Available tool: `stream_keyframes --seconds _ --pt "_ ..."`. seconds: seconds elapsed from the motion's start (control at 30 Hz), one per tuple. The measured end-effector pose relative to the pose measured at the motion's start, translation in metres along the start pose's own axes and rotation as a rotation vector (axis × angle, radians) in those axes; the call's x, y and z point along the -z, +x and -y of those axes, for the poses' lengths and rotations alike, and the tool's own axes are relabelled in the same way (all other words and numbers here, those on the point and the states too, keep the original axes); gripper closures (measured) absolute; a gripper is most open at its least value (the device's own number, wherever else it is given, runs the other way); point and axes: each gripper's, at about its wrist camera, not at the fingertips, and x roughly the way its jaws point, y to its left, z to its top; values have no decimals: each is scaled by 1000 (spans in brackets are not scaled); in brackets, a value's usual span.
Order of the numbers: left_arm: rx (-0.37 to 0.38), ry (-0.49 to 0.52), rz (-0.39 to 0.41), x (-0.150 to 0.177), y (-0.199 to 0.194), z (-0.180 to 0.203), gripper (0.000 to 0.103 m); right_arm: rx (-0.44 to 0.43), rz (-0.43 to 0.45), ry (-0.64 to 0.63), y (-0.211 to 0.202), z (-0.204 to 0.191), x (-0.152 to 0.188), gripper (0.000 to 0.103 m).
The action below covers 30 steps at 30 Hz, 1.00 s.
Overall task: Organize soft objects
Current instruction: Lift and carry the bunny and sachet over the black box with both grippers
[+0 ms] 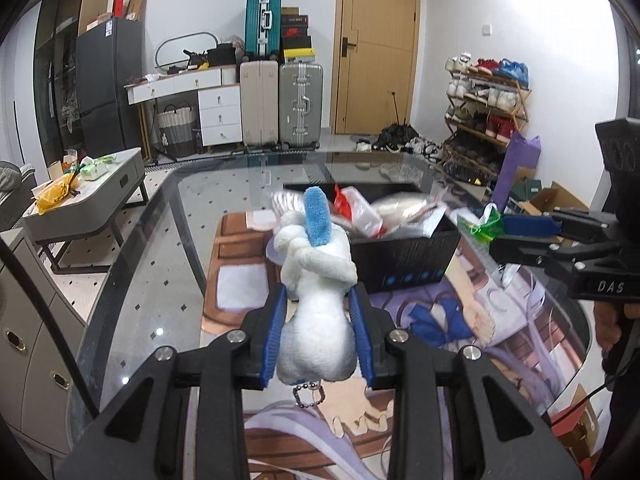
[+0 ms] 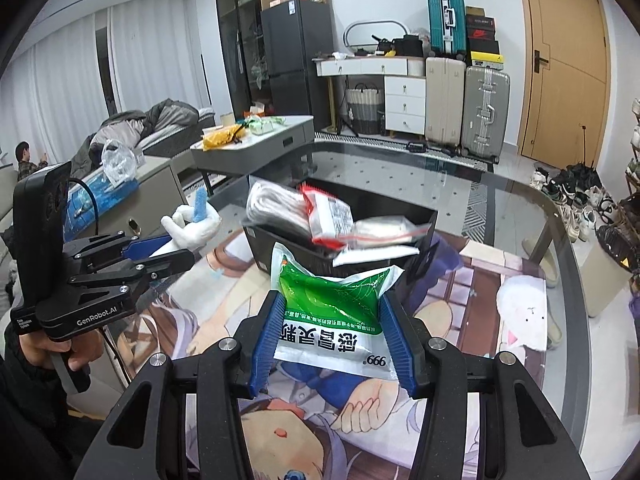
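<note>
Left wrist view: my left hand-held gripper [image 1: 320, 320] is closed on a white plush toy [image 1: 318, 300], blue pads pressed into both flanks low on the body, so the soft stuffing takes the squeeze and the toy cannot slip. Its blue ear points up at centre frame; a bead chain [image 1: 308, 394] dangles below. I judge the grip is kept low to leave the head free for dropping in. Black box [image 1: 404, 256] sits on the glass desk [image 1: 160, 280] just beyond the toy, right of centre, already holding several soft packets. Right hand-held gripper [image 1: 500, 236] enters at the right edge with a green corner showing.

Right wrist view: my right hand-held gripper [image 2: 332, 328] is clamped on a green and white medicine pouch [image 2: 332, 300], pads on its two side edges, pouch held flat with print facing up. Edge grip suits a thin sachet; I judge it keeps the contents uncrushed. Box [image 2: 340, 248] lies directly ahead, upper centre. Left gripper with the toy shows at centre left. Both items are off the desk, aimed at the box.
</note>
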Motion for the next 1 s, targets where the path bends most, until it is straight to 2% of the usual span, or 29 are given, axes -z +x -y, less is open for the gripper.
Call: stream_keyframes --seconds 0.4,1.0 --pt "31 23 65 -29 -1 5 73 21 49 45 3 11 -19 53" --pt "66 11 76 -65 36 -3 73 57 68 58 28 26 -58 53"
